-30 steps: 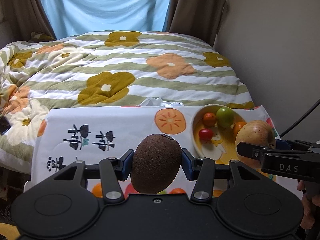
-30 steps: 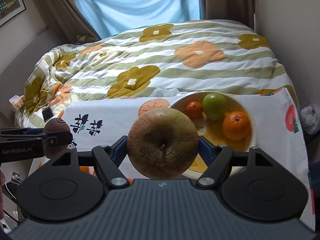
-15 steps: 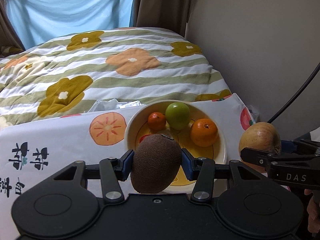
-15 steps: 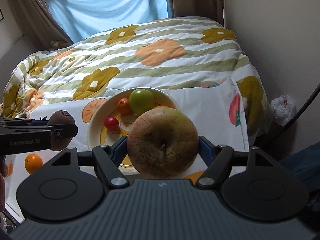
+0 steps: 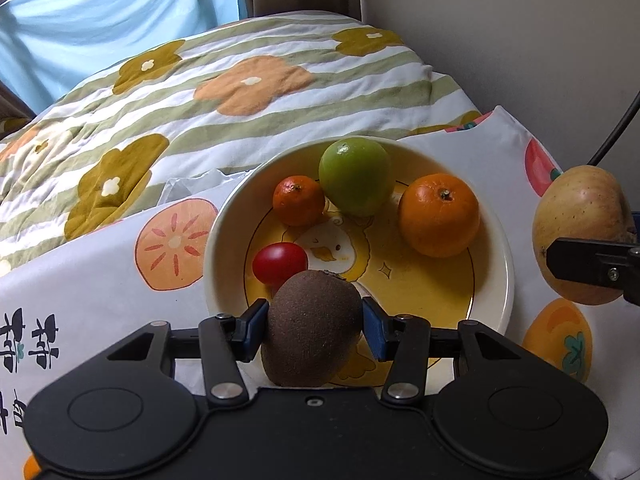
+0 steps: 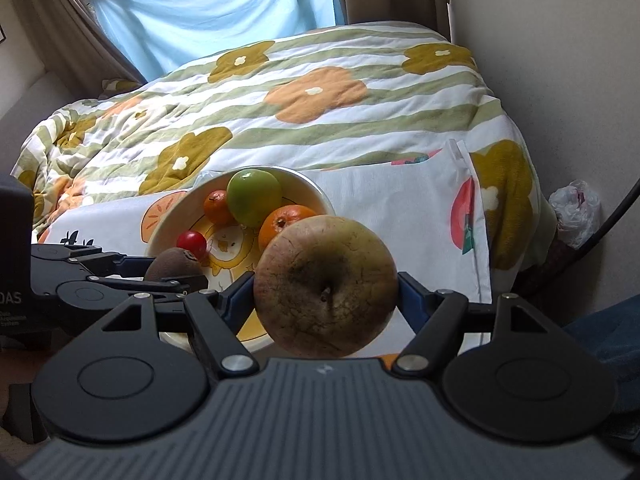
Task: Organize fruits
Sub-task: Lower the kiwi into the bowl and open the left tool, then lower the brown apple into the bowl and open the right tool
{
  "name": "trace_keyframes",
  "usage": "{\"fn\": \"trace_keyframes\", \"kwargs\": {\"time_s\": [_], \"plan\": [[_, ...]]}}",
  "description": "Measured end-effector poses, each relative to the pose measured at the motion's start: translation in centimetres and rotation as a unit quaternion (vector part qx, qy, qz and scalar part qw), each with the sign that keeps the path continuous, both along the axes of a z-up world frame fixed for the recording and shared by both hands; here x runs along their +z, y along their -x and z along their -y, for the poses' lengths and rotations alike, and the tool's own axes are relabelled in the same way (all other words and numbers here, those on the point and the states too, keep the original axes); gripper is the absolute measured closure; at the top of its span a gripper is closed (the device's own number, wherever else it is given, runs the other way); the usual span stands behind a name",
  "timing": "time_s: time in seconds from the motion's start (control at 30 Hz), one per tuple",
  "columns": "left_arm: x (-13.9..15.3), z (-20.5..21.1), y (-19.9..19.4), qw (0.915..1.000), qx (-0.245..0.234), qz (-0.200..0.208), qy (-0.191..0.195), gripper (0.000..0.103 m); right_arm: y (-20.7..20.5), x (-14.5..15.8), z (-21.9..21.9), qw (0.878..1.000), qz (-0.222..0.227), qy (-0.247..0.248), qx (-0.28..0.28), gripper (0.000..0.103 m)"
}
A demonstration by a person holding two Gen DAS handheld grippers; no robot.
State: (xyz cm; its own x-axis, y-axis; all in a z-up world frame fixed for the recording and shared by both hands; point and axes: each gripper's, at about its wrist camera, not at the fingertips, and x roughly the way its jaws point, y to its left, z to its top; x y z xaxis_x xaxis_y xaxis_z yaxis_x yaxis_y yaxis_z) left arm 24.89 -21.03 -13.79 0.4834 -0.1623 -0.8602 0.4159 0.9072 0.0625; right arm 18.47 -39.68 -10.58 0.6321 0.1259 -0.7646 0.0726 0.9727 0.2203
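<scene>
My left gripper [image 5: 314, 330] is shut on a brown kiwi [image 5: 312, 328] and holds it over the near rim of a cream and yellow bowl [image 5: 502, 248]. The bowl holds a green apple [image 5: 354, 176], a small mandarin [image 5: 298, 200], a larger orange [image 5: 438, 220] and a red cherry tomato [image 5: 280, 262]. My right gripper [image 6: 326, 296] is shut on a big yellow-brown apple [image 6: 326, 288], to the right of the bowl [image 6: 316, 192]. That apple also shows in the left wrist view [image 5: 580, 232], and the kiwi in the right wrist view [image 6: 172, 266].
The bowl sits on a white fruit-print cloth [image 5: 80, 280] over a table against a bed with a striped flower quilt [image 5: 240, 80]. A wall [image 5: 520, 40] is close on the right. A black cable [image 6: 616, 216] and a plastic bag [image 6: 576, 212] lie by the wall.
Both grippers moved right and closer to the bowl. The kiwi now hangs over the bowl's near rim, and the big apple sits beside the bowl's right side. Both grips are unchanged.
</scene>
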Motion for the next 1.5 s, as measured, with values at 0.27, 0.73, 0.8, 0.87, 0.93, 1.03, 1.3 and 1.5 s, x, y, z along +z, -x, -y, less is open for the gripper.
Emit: {"fn": "trace_keyframes", "kwargs": {"time_s": [0.27,0.73,0.8,0.87,0.93,1.03,1.3,1.5], "plan": [[1.9,-0.6,0.5,0.9992,-0.002,0.031,0.024,0.019,-0.6,-0.1,0.1,1.0,-0.001,-0.001,-0.002,0.014],[5.0,-6.0,3.6,0.9958,0.055,0.045,0.058,0.013,-2.6,0.1,-2.1,1.0,-0.007,-0.011,0.023,0.014],[5.2,-6.4,4.0,0.9956,0.056,0.049,0.058,0.013,-3.1,-0.3,-2.9,0.999,-0.015,-0.008,0.039,0.014],[5.3,-6.6,4.3,0.9958,0.052,0.049,0.057,0.013,-3.5,-0.9,-3.9,0.998,-0.023,-0.007,0.051,0.014],[5.2,-7.0,4.6,0.9958,0.053,0.053,0.053,0.013,-3.7,-1.6,-4.9,0.998,-0.028,-0.007,0.062,0.014],[5.2,-7.7,4.9,0.9954,0.06,0.053,0.052,0.013,-4.0,-2.5,-6.1,0.997,-0.033,-0.003,0.074,0.014],[4.3,-8.6,4.8,0.995,0.073,0.044,0.052,0.013,-4.3,-3.6,-7.3,0.995,-0.04,0.018,0.088,0.014],[4.6,-8.8,5.2,0.9946,0.075,0.049,0.052,0.013,-2.8,-2.7,-6.6,0.997,0.007,0.032,0.074,0.0]]}}
